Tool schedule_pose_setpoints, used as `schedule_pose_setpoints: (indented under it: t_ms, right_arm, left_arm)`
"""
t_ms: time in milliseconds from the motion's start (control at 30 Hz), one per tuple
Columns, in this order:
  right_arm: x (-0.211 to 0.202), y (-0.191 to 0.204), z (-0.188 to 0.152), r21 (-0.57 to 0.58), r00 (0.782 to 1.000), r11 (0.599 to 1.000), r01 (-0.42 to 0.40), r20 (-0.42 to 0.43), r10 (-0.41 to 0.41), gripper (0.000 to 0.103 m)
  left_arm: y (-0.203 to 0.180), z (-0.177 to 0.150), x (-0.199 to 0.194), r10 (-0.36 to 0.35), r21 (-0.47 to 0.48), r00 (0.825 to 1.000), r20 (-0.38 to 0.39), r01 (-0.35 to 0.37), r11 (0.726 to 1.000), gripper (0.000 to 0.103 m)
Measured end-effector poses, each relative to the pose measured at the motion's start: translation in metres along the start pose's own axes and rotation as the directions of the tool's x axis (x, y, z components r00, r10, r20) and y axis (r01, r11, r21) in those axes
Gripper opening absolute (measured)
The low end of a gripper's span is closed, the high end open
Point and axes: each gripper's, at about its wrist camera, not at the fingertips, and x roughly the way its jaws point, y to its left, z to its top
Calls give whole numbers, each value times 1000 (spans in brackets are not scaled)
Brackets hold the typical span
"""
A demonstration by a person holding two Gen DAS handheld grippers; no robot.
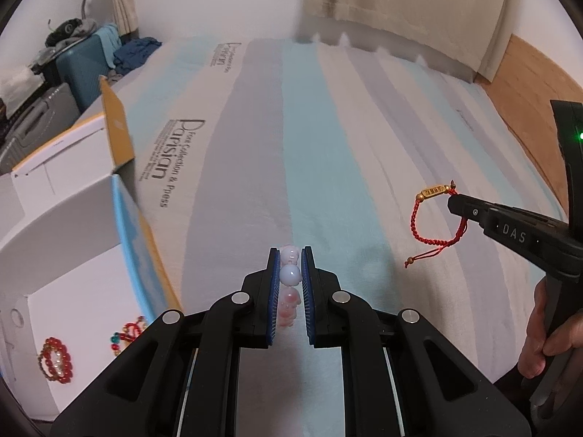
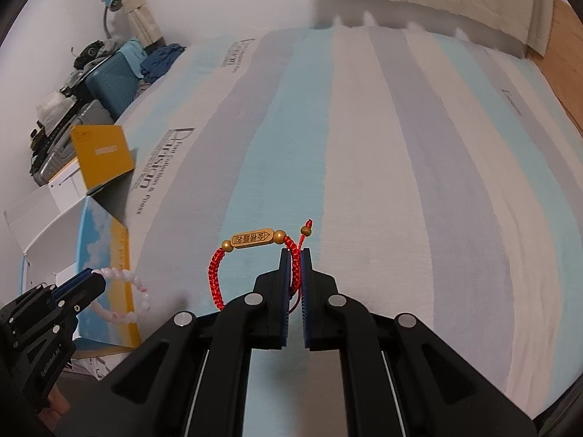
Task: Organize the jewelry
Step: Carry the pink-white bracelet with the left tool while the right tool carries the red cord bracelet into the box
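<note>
Striped bed [image 2: 364, 145], left view only: boxed red beads [image 1: 54, 362]

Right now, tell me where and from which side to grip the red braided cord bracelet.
Grip the braided cord beside the gold bar charm, coming from above, as the right hand-held gripper does. The cord is thin and soft, so flat pads shut on it; the hard charm looks likelier to slip. The loop hangs free below, clear of the striped bedsheet.
</note>
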Motion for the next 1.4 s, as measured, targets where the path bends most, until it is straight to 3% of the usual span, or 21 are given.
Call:
schedule_pose_setpoints:
  t_ms: [333, 767, 1133, 1400]
  right_arm:
    - [-21, 66, 4, -74, 998, 996, -50, 35, 53, 5]
    - [-23, 180, -3, -192, 988, 971, -144, 28, 152, 4]
    - [-15, 268, -27, -289, 976, 934, -212, -15, 217, 4]
    - [8, 314, -52, -344, 973, 911, -229, -74, 216, 4]
  left_arm:
    - [41, -3, -38, 47, -32, 998, 36, -46, 998, 11]
    - [124, -21, -87, 145, -124, 987, 63, -137, 983, 11]
    - [196, -53, -109, 215, -206, 976, 33, -204, 957, 11]
    - [237, -78, -97, 247, -255, 969, -34, -247, 935, 11]
